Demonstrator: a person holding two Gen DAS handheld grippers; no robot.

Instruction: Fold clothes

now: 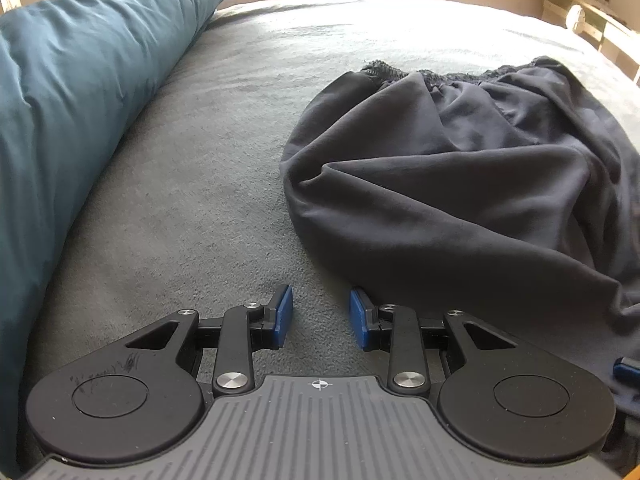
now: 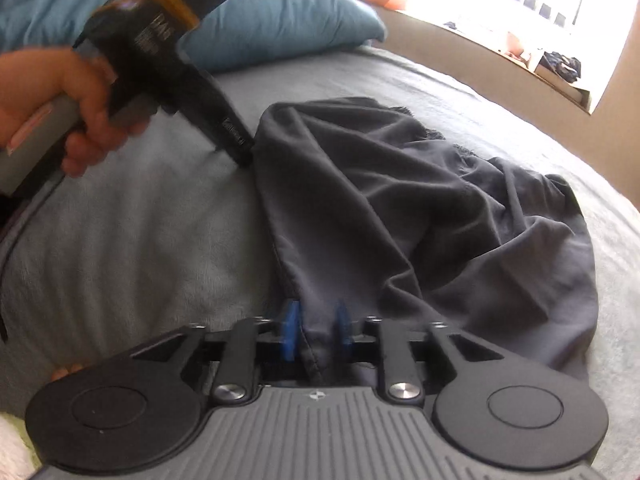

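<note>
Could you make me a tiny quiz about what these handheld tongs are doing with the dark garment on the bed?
1. True or false: the right tongs have a fold of the dark garment between their blue pads.
2. Which tongs have nothing between their pads? A) left tongs B) right tongs
3. Fill in: at the head of the grey bed cover lies a teal ____.

Key:
1. True. The garment's hem runs between the pads.
2. A. They stand apart over the bare cover, just beside the garment's edge.
3. Pillow.
</note>
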